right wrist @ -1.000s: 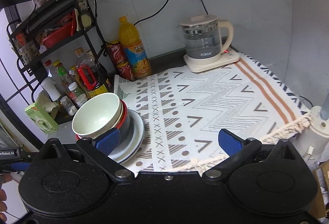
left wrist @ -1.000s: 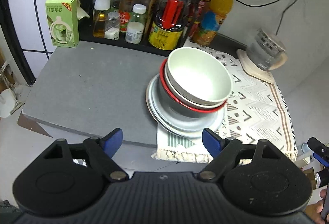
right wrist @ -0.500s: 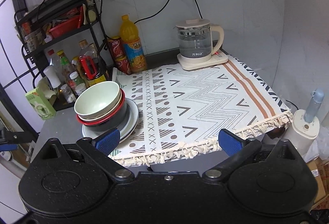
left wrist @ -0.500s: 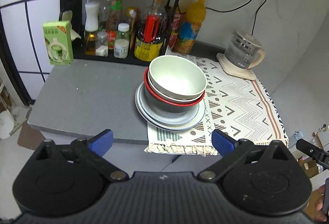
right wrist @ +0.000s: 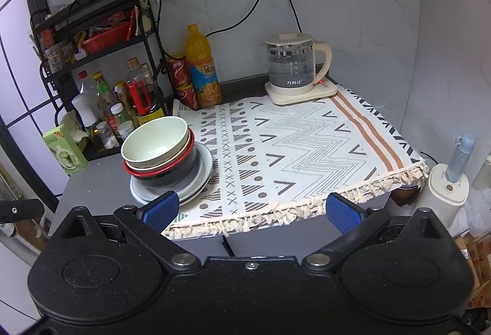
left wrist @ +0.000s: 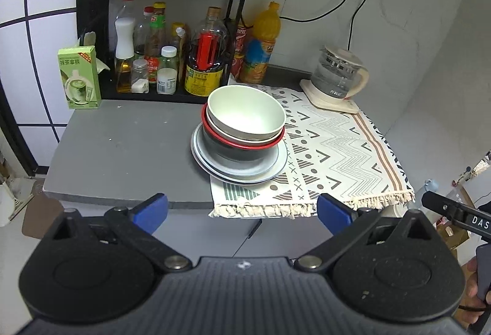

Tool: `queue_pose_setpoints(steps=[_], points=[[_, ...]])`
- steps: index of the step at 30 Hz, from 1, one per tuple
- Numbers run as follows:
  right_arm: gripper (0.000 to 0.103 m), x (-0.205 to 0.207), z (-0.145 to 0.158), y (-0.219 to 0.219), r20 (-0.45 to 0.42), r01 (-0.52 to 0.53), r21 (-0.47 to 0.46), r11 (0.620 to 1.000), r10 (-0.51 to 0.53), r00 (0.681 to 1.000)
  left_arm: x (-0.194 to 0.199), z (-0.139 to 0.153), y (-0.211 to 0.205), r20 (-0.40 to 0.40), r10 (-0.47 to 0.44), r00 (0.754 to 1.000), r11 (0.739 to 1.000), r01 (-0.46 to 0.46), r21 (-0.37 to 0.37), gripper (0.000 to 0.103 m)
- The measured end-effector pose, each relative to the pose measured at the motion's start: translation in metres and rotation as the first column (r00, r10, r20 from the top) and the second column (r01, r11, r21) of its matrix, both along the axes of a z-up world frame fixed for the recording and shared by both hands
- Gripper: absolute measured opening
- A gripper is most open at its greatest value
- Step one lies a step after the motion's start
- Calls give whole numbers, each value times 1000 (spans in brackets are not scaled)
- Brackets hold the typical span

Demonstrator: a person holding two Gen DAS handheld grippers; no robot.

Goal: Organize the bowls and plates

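Note:
A cream bowl (left wrist: 245,114) sits nested in a red-rimmed black bowl (left wrist: 242,152), which rests on a few stacked grey-white plates (left wrist: 239,177). The stack straddles the left edge of the patterned cloth (left wrist: 337,150). My left gripper (left wrist: 242,209) hangs in front of the counter's front edge, open and empty, well short of the stack. In the right wrist view the same bowls (right wrist: 153,141) and plates (right wrist: 201,173) lie to the left. My right gripper (right wrist: 251,210) is also open, empty and off the counter's front.
A glass kettle (left wrist: 337,77) stands at the back right on the cloth. A black rack of bottles (left wrist: 159,58), a green box (left wrist: 79,77) and an orange drink bottle (left wrist: 260,43) line the back. Bare grey counter (left wrist: 116,144) lies left of the stack. A white dispenser (right wrist: 448,187) stands right of the counter.
Both grippers have drawn back and up from the stack, which now looks smaller and farther. The left jaws have spread wider. The bowls and plates have not moved.

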State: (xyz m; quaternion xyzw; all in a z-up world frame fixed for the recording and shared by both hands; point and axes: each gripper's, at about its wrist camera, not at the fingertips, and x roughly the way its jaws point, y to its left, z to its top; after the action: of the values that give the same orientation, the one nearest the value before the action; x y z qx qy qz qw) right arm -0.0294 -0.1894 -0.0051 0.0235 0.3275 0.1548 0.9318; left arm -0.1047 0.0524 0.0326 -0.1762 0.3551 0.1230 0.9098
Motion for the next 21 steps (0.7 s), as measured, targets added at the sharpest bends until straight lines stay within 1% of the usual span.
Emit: queue_pose_setpoints(steps=[3, 6, 11, 21], points=[[103, -4, 1, 2, 5, -9, -7, 1000, 9, 1000, -5, 1, 0, 1, 11, 1000, 1000, -11, -4, 102], [103, -11, 6, 3, 31, -25, -5, 1000, 25, 999, -9, 3, -3, 14, 1, 1000, 1000, -2, 3, 102], [103, -15, 5, 8, 26, -50, -18, 999, 51, 998, -13, 2, -5, 4, 18, 1000, 1000, -18, 24, 102], [103, -21, 8, 6, 38, -71, -23, 997, 72, 997, -15, 1, -7, 9, 15, 1000, 1000, -16, 25, 102]])
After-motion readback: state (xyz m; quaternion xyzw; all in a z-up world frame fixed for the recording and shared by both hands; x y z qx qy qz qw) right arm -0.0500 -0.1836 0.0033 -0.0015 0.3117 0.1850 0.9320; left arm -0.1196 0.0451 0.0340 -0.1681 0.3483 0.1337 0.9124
